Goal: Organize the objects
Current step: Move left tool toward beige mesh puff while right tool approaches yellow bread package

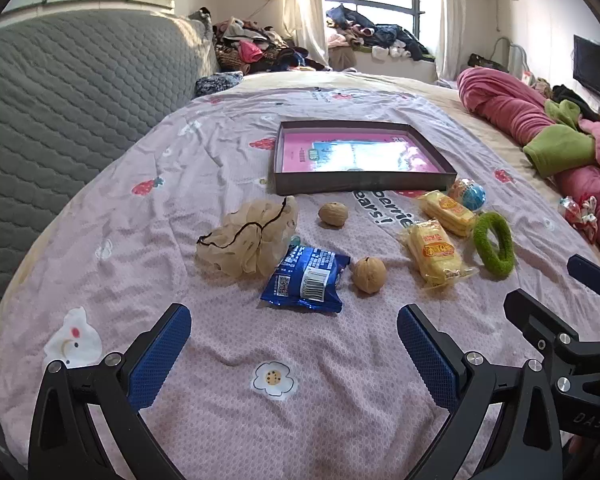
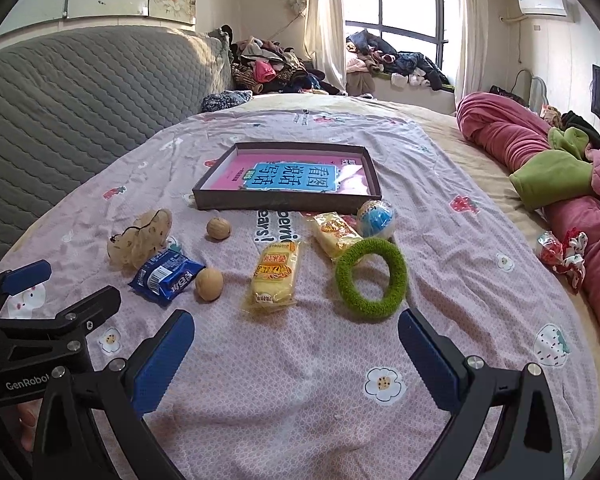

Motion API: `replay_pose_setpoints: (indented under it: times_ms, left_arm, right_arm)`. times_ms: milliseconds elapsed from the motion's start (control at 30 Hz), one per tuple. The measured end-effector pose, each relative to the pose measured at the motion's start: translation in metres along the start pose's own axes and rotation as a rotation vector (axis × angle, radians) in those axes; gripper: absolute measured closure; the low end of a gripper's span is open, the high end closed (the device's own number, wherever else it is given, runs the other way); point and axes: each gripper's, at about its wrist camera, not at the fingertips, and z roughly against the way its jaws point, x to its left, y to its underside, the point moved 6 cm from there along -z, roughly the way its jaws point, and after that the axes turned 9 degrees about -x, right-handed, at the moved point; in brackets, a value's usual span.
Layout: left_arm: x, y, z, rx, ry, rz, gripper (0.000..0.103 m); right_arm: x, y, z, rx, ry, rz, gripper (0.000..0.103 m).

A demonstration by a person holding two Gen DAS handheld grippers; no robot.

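Two brown walnuts (image 1: 333, 214) (image 1: 369, 275) lie mid-frame on the pink printed bedspread (image 1: 300, 360), between a beige mesh scrunchie (image 1: 246, 240) and blue snack packet (image 1: 306, 278) at left and two yellow cake packets (image 1: 436, 258) and a green fuzzy ring (image 1: 493, 245) at right. Behind sits a shallow dark cardboard tray (image 1: 360, 184). Left gripper (image 1: 294, 356) and right gripper (image 2: 296, 360) hover at bottom, jaws apart, empty.

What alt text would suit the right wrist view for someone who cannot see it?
Open blue-padded tongs hover over a pink bedspread scattered with a green ring, two walnuts, yellow snack packs, a blue packet and a ball. A shallow dark box lies beyond.
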Motion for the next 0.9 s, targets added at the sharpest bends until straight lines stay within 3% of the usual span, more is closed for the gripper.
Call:
replay_pose_setpoints:
  times_ms: [900]
  left_arm:
    - [0.007,-0.009,0.016,-0.028,-0.008,0.006,0.000]
  right_arm:
    - [0.002,-0.008,0.016,-0.039,0.003,0.005,0.000]
